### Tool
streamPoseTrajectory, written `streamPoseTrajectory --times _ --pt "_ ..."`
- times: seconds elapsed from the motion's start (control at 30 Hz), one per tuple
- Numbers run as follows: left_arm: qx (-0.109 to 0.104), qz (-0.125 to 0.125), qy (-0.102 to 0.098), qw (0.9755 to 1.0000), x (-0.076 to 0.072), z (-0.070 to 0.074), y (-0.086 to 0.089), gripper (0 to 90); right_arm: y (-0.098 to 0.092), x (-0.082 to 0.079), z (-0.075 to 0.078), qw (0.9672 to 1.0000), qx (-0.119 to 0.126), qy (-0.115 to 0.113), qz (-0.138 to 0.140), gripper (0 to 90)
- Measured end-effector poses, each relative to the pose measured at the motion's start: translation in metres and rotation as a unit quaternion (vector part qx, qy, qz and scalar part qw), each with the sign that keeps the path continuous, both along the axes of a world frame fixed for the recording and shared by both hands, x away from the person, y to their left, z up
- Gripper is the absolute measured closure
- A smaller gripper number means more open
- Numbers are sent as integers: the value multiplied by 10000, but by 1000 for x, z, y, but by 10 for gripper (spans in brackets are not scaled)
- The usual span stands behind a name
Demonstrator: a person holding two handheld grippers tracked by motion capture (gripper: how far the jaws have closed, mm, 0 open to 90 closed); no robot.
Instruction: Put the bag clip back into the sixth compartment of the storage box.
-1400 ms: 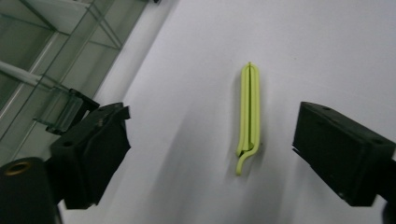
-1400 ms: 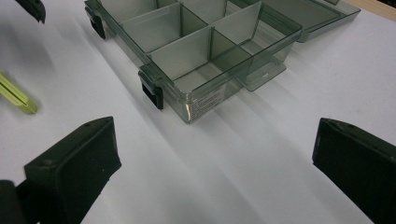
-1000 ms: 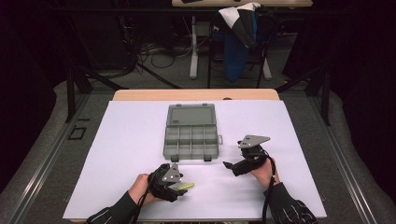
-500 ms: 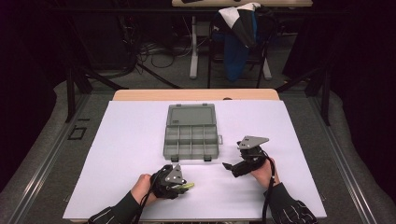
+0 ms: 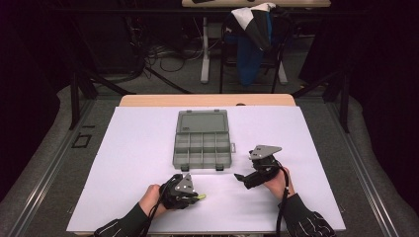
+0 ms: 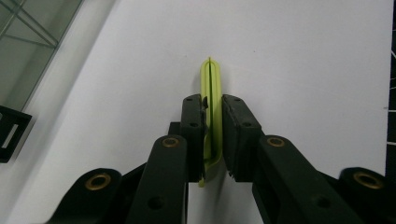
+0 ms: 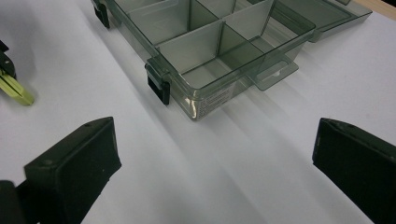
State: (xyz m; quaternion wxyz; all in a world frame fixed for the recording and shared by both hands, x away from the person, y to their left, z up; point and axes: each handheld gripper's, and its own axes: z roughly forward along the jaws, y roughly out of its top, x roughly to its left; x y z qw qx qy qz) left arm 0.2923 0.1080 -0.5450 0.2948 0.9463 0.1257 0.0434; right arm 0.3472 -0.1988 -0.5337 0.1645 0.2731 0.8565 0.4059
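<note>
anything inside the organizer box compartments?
The compartments of the organizer box that show look empty, clear bottoms in the right gripper view. The lid lies open behind. Far cells are partly hidden by dividers.

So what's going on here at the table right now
A person is working at a white table with a gripper in each hand. The left gripper has just been closing its jaws on a thin yellow-green piece and now clamps it edge-on just above the table. The right gripper waits with its jaws wide open and nothing between them, facing an open, clear grey compartment box whose sections look empty.
</note>
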Motion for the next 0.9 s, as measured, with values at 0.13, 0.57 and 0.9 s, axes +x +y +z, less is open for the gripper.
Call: streamPoseTrajectory --times 0.13,0.57,0.9 --pt "-33 -12 29 10000 0 1 0 792 -1 0 0 10000 17 9 -24 0" --pt "-189 284 -78 9994 5 6 10 792 -2 -2 2 9999 131 -13 -88 0" --pt "-384 552 -336 9972 9 10 19 794 -3 0 1 9998 137 -26 -134 0"
